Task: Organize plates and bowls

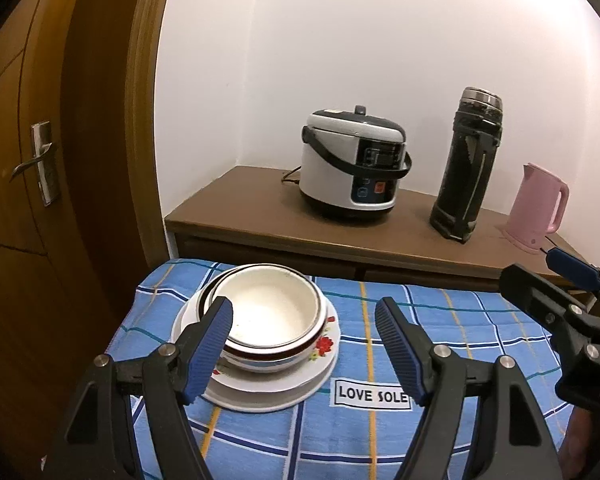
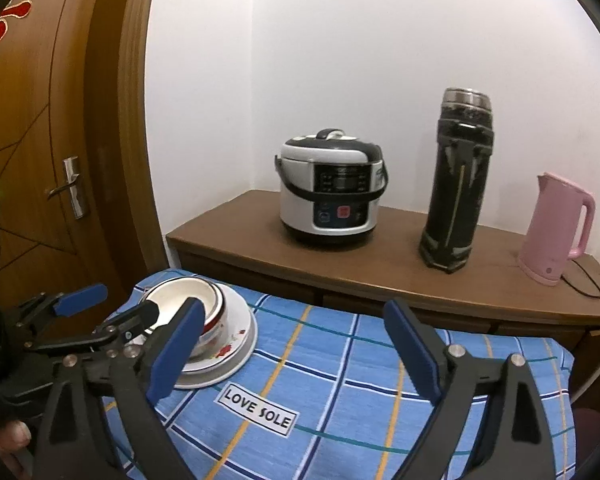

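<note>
Bowls [image 1: 269, 316]: nested one inside another, white inside, a dark band at the rim, upright on the plates.
Plates [image 1: 300, 390]: a short white stack with red flowers, at the far left end of the cloth [image 1: 380, 440], near the door [image 1: 28, 200].
Cloth: blue check with a "LOVE SOLE" label [image 1: 373, 394] just right of the plates; it covers the worktop that carries the stack.
Left hand-held gripper [image 1: 304, 356]: jaws spread, nothing between the pads; in its own view the left pad overlaps the near left side of the bowls, but I cannot tell if it touches them; the right pad is over bare cloth.
Right hand-held gripper [image 2: 296, 354]: jaws spread wide, nothing held, over the cloth to the right of the stack, apart from it.
Sideboard [image 2: 380, 280]: wooden, behind the cloth, against the white wall.
Rice cooker [image 2: 332, 196]: white and black, at the left of the sideboard.
Flask [image 2: 456, 184]: tall, dark, upright, right of the cooker.
Kettle [image 2: 556, 228]: pink, at the far right, its cord trailing beside it.
</note>
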Demonstrator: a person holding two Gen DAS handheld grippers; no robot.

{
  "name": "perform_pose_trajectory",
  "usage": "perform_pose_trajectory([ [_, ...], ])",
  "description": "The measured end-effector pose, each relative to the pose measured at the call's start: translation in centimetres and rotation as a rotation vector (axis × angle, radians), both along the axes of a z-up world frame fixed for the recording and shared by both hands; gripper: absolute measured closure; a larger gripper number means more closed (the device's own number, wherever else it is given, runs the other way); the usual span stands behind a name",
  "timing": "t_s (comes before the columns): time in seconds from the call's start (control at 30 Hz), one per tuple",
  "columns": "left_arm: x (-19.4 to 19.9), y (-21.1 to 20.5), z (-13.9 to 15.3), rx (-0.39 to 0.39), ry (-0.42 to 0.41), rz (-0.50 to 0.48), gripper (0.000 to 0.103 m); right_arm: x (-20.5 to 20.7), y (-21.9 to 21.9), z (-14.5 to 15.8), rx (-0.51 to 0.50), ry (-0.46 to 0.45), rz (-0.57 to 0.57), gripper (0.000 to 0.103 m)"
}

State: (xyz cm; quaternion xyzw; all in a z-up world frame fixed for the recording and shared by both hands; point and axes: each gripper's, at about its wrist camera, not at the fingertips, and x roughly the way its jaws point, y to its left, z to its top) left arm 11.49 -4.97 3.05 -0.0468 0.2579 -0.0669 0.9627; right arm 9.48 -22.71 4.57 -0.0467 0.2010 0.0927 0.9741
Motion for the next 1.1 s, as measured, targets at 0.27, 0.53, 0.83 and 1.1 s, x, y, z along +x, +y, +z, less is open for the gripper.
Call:
perform_pose_trajectory([
  [0.27, -0.3, -1.1, 0.3, 0.015, 0.004, -0.019, 0.025, -0.9, -1.3, 0.4, 0.017, -0.014, -0.021, 0.009],
  [0.53, -0.6, -2.3, 0.5, 0.056, -0.001, -0.043, 0.025, -1.6, -2.2, 0.5, 0.028, -0.028, -0.036, 0.007],
  [0.83, -1.0, -3.1, 0.8, 0.064, -0.005, -0.066, 0.025, -2.3, -2.8, 0.8, 0.032, -0.042, -0.046, 0.007],
  [1.1, -0.8, -3.2, 0.7, 0.051, 0.010, -0.072, 0.025, -2.4, -2.9, 1.0, 0.027, -0.040, -0.050, 0.006],
])
